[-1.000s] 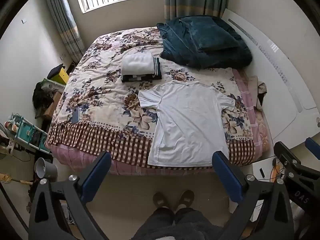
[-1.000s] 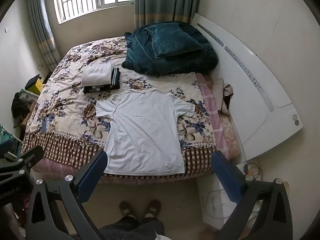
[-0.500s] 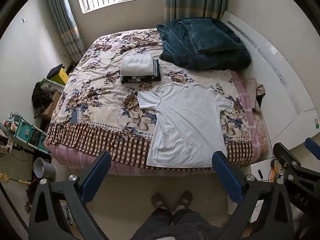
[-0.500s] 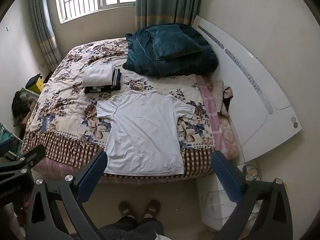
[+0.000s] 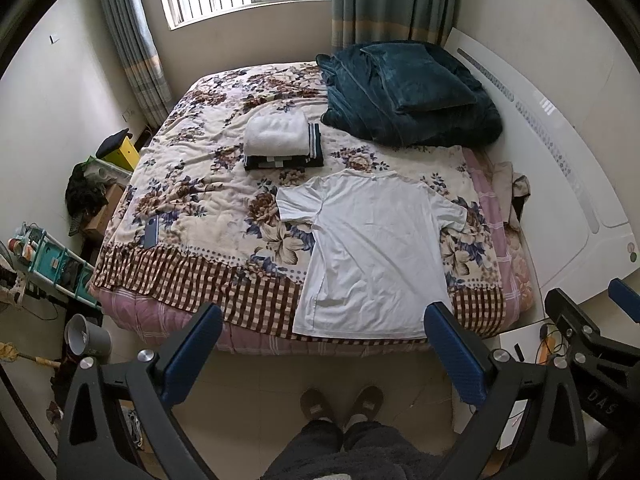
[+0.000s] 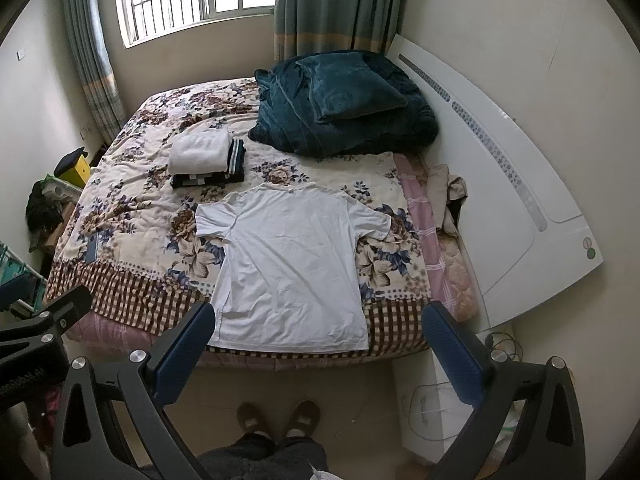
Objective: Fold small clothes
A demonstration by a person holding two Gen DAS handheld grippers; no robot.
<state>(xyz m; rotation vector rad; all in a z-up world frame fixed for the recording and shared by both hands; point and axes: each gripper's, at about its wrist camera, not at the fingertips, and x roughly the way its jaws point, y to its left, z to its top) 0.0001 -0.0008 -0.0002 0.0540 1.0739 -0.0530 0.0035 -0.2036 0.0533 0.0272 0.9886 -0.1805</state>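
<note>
On the near right part of the bed [image 5: 192, 184], a white T-shirt [image 5: 372, 256] lies spread flat, collar toward the far side and hem at the near edge, both short sleeves fanned out. Its thin cloth shows soft creases and a seam down the left side. Under it the quilt is a puffy, stitched floral fabric in cream, brown and blue, ending in a brown-and-white checked border, with a pink checked sheet [image 6: 420, 216] showing along the right edge.

Just beyond the shirt's left sleeve sits a stack of folded clothes [image 5: 280, 142]: a fluffy white piece on top of dark striped ones. Far right, a plush teal blanket [image 5: 400, 104] is heaped with a square cushion of the same velvety cloth resting on it. A smooth white headboard [image 6: 500, 184] curves along the right side. A flat dark phone [image 5: 151, 232] lies near the left edge of the quilt.

Both tools hang above the floor, short of the bed. The left gripper [image 5: 322, 354] is spread wide with nothing between its blue textured pads; the right gripper [image 6: 320, 354] is likewise wide apart and holds nothing. Brown slippers [image 6: 278, 418] stand on the pale tile below.
</note>
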